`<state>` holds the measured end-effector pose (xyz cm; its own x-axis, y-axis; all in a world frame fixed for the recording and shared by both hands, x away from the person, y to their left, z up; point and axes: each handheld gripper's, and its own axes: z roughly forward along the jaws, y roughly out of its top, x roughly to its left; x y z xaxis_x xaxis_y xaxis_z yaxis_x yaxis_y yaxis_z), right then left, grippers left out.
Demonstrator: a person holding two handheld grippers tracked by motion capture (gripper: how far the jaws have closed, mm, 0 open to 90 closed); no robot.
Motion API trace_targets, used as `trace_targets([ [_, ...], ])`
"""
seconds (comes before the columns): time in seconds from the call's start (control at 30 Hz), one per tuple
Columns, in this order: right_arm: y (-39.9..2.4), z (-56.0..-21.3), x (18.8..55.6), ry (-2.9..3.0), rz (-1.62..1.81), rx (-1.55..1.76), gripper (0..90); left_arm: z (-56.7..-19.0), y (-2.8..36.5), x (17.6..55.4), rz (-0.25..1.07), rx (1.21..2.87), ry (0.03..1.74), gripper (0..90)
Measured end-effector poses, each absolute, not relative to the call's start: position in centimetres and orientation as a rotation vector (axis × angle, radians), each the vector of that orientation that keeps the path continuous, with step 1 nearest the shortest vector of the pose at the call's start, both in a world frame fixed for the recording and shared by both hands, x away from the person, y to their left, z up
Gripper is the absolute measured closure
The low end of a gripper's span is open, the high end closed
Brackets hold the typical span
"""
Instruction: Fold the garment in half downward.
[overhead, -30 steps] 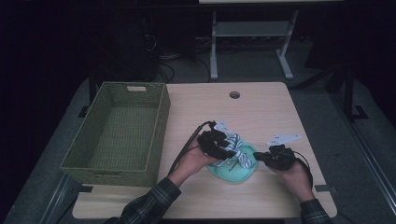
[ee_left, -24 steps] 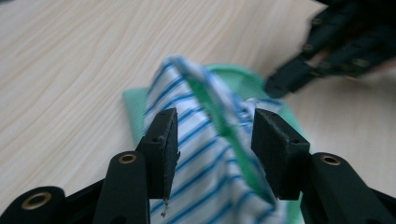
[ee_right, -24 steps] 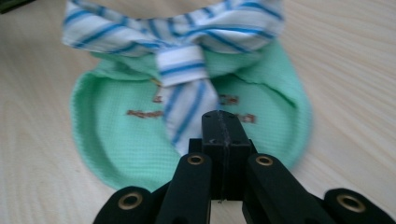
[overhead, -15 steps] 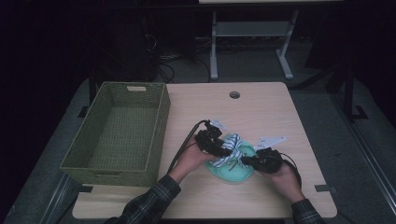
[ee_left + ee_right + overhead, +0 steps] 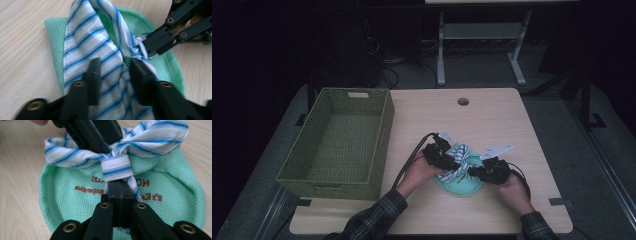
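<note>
A mint-green cloth (image 5: 462,187) with brown lettering (image 5: 87,190) lies on the table near the front edge. A blue-and-white striped cloth (image 5: 462,152) is tied in a knot on top of it. My left gripper (image 5: 454,165) comes in from the left; its jaws have just been closing and now pinch a fold of the striped cloth (image 5: 87,37) between them (image 5: 115,72). My right gripper (image 5: 120,186) is shut on the striped strap (image 5: 117,167) just below the knot. In the left gripper view, the right gripper (image 5: 147,48) bites the twisted knot from the right.
A woven green basket (image 5: 384,120) stands with nothing in it at the left of the wooden table (image 5: 492,120). A round cable hole (image 5: 463,101) sits near the far edge. Metal stand legs and cables lie on the floor behind.
My right hand has slid left onto the cloth bundle. My left hand has sunk onto the striped cloth, and its jaws have narrowed around it.
</note>
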<state>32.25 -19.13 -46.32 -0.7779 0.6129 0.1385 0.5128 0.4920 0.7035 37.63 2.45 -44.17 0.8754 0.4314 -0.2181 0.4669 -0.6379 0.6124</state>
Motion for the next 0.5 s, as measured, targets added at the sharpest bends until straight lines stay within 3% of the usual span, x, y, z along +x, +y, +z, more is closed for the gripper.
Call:
trace_targets([
  [0.17, -19.0, -46.2, 32.2, 2.601, 1.160, 0.999, 89.9, -44.0, 2.4, 37.4, -0.068, 2.362, 0.607, 86.8],
  [0.5, -19.0, -46.0, 32.2, 2.594, 1.179, 0.990, 89.9, -40.9, 3.7, 37.2, -0.037, 2.259, 0.588, 88.5],
])
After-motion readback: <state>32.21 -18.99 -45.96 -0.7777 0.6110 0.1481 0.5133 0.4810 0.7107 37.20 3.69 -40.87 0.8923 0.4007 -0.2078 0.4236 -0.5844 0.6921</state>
